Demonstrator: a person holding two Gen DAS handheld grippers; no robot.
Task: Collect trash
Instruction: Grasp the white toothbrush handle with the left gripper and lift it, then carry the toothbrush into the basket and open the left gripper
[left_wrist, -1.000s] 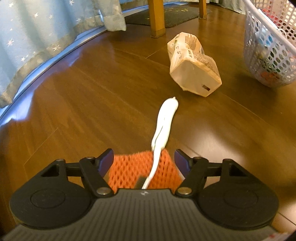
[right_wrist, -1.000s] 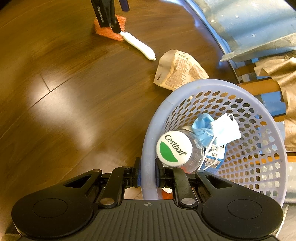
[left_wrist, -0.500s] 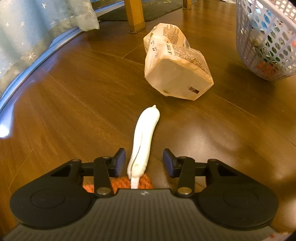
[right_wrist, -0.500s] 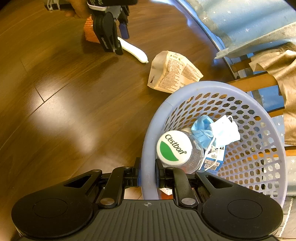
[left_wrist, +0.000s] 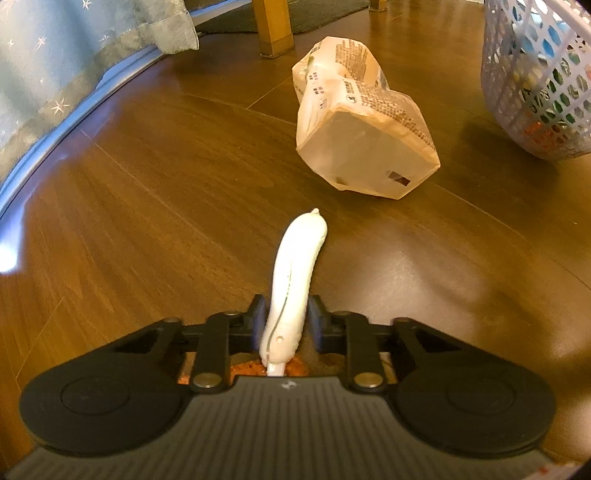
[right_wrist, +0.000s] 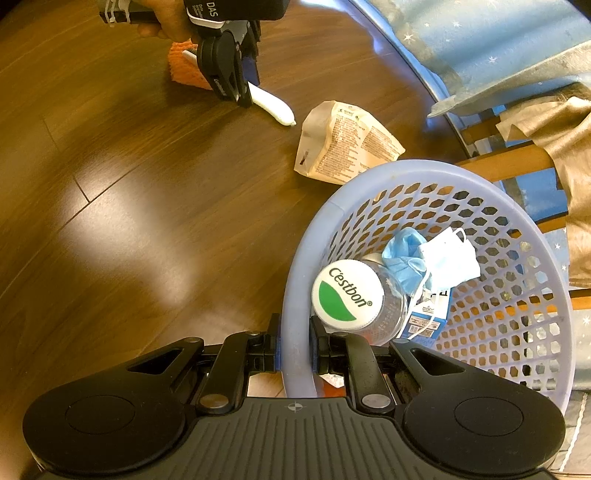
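My left gripper (left_wrist: 286, 321) is shut on a white tube-shaped piece of trash (left_wrist: 295, 269), which sticks out forward over the wood floor. An orange mesh net (left_wrist: 243, 369) attached to its rear end shows just under the jaws. In the right wrist view the same gripper (right_wrist: 247, 96) grips the white piece (right_wrist: 271, 105), with the orange net (right_wrist: 183, 68) behind it and a hand holding the tool. My right gripper (right_wrist: 295, 350) is shut on the rim of the lilac basket (right_wrist: 325, 221). A crumpled tan paper bag (left_wrist: 362, 125) lies between the white piece and the basket.
The basket holds a bottle with a white and green cap (right_wrist: 345, 293), blue and white face masks (right_wrist: 448, 258) and a small blue carton (right_wrist: 430, 317). A wooden table leg (left_wrist: 273, 29) and a starred curtain (left_wrist: 55, 74) stand beyond the bag. The basket (left_wrist: 535, 81) is at the right.
My left gripper moved forward over the orange net and its jaws closed on the white piece. The right gripper kept its grip on the basket rim and shifted only slightly.
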